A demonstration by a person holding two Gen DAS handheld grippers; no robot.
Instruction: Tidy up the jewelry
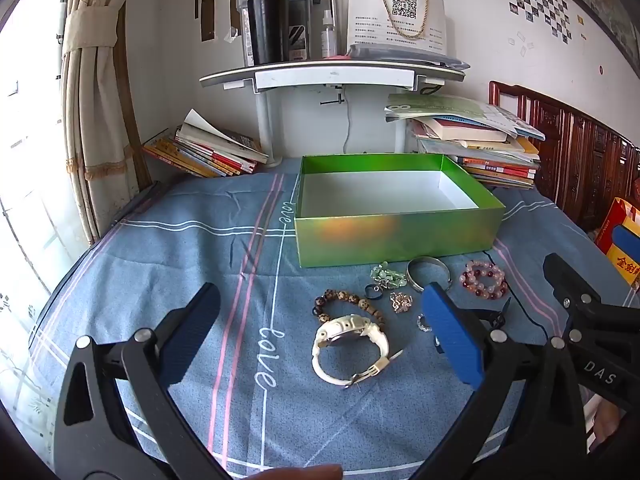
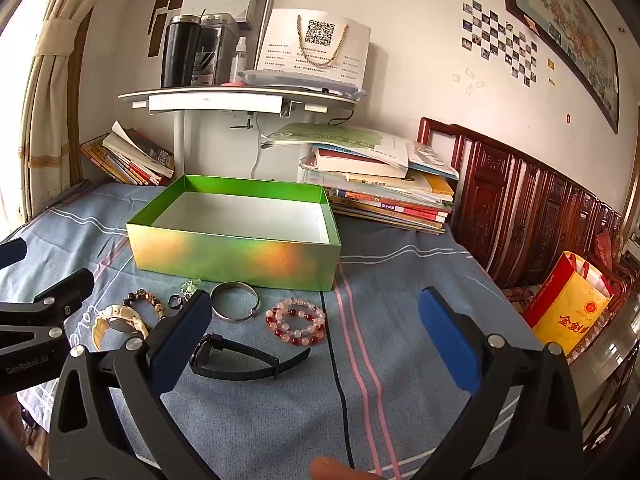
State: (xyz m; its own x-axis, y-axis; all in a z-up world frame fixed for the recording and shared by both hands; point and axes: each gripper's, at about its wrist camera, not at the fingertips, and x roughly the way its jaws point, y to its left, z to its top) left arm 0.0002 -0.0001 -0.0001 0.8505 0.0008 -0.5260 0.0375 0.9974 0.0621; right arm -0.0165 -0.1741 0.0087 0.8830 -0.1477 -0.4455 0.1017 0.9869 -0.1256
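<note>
- Plainly, both tools are idle: the left gripper (image 1: 320, 340) stands wide open with nothing between its blue pads, hovering above the white watch (image 1: 352, 346), and the right gripper (image 2: 316, 336) is just as wide and empty, near the black watch (image 2: 236, 356).
- The jewelry is crowded in front of the box: a brown bead bracelet (image 1: 344, 304) touches the white watch, with a small dark ring (image 1: 373, 291), a sparkly trinket (image 1: 400, 302), green stones (image 1: 386, 274), a silver bangle (image 1: 428, 276) and a pink bead bracelet (image 1: 484, 280) close by.
- The risk, I judge, is that wide pads closing on one piece catch a neighbour too, or drag the brown beads along with the watch.
- The ring and trinket lie flat and small; pads may pinch the cloth instead, or flick them away.
- The smooth, round bangle could slip out or roll.
- With both grippers working one small cluster, they may knock each other.
- The blue sheet (image 1: 180, 248), striped in pink and white, is wrinkled and soft, so pieces can sink or snag.
- The green box (image 1: 396, 236) sits open and empty just behind the jewelry; a bump could shift it.
- Beyond are stacked books (image 1: 480, 148), a white shelf (image 1: 332, 74) with a black flask (image 1: 267, 26), a curtain (image 1: 92, 92) and a carved wooden headboard (image 2: 520, 208).
</note>
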